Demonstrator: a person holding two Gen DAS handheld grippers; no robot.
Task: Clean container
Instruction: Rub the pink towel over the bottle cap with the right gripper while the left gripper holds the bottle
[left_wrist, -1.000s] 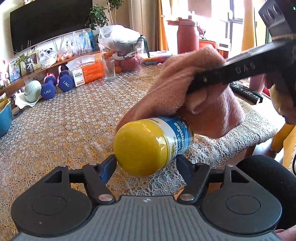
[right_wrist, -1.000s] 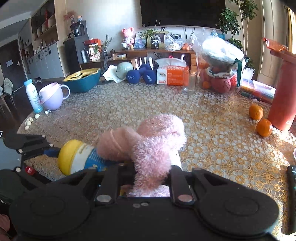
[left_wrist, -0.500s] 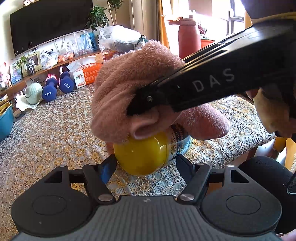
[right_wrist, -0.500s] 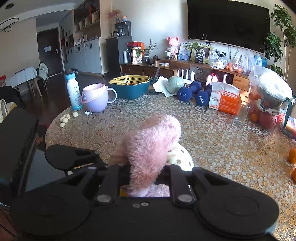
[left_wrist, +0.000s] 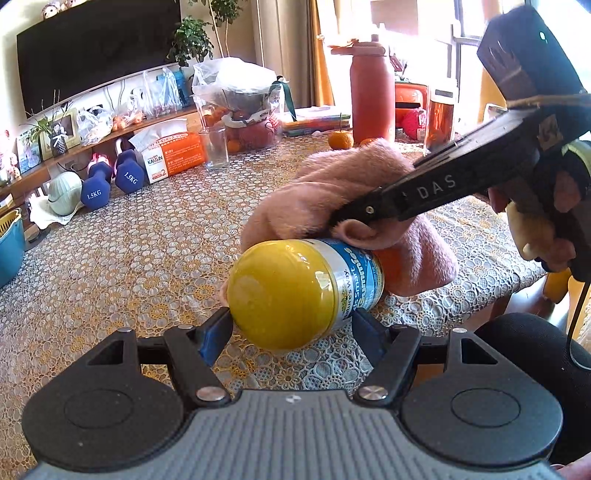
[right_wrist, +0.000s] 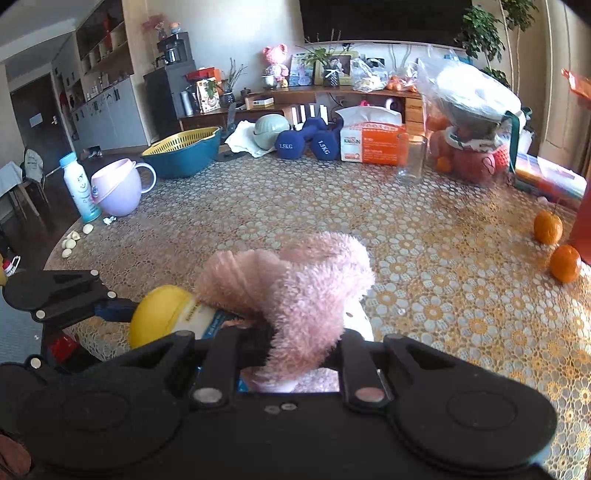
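Because the bottle (left_wrist: 303, 291) must not roll while it is wiped, the left gripper (left_wrist: 291, 325) at the lower centre of the left view holds it by the yellow cap, lying sideways just above the table (left_wrist: 129, 258). To the right of the cap, the pink cloth (left_wrist: 343, 192) lies over the label. From the upper right, the right gripper (left_wrist: 354, 218) pinches this cloth tightly, so it can rub the bottle.
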